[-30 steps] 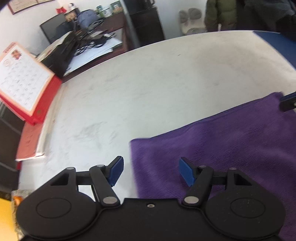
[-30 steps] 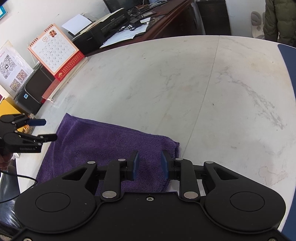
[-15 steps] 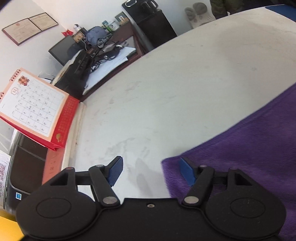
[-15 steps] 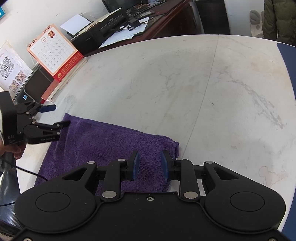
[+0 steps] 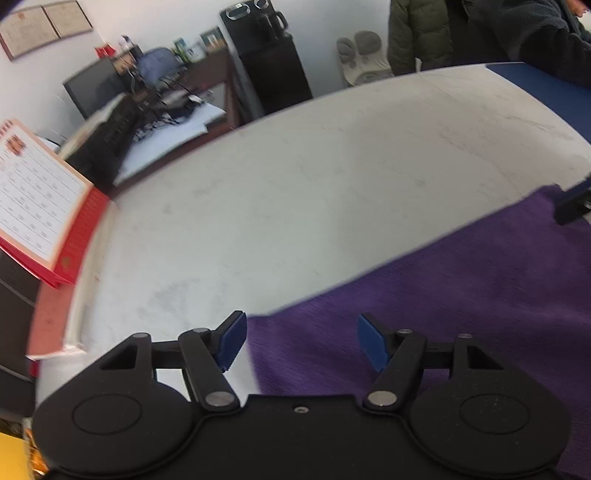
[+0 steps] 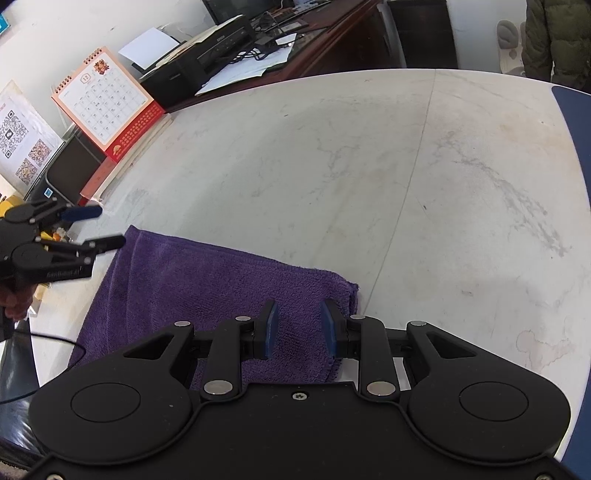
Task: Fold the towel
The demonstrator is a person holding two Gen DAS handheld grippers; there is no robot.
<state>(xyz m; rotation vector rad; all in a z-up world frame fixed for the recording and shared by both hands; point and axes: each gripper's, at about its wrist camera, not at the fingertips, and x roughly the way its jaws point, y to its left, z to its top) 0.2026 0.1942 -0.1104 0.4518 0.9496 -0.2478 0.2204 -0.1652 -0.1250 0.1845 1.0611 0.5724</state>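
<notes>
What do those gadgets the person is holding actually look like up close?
Each hand-held gripper is matte black plastic: a flat body with two round discs, silver pivot screws and hinged linkage bars ending in two fingers with ribbed blue pads. That goes for the left hand-held gripper and the right hand-held gripper alike. Seen from the side, the left one carries small white lettering and trails a thin black cable.

White marble table (image 6: 332, 166), dark desk (image 6: 332, 48), white wall (image 6: 74, 33) behind

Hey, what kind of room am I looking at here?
Most likely an office: a desk calendar, a printer among papers, and a dark monitor on the wooden desk behind the white table.
</notes>
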